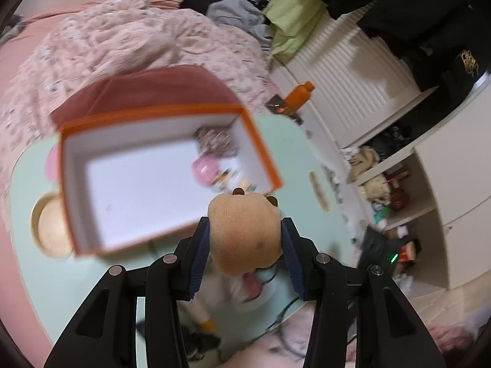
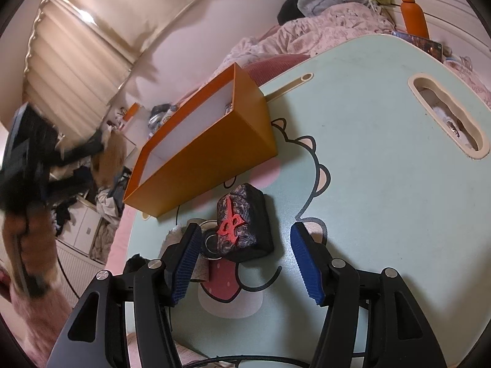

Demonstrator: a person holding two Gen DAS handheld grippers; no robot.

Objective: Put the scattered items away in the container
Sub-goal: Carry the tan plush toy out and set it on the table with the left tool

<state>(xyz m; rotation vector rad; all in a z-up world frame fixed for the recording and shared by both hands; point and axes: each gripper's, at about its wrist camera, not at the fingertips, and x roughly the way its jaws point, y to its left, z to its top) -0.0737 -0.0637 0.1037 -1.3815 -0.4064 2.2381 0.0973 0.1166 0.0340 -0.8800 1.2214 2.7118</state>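
My left tongs [image 1: 245, 239] are clamped on a tan plush toy [image 1: 245, 230], holding it up off the mint tabletop [image 1: 294, 159] just at the near edge of the orange box [image 1: 159, 165]. The box already has a pink thing [image 1: 205, 168] and some other bits in its far corner. My right tongs [image 2: 245, 254] are spread apart, empty, with a dark block [image 2: 242, 224] bearing a red character lying on the tabletop between the tips.
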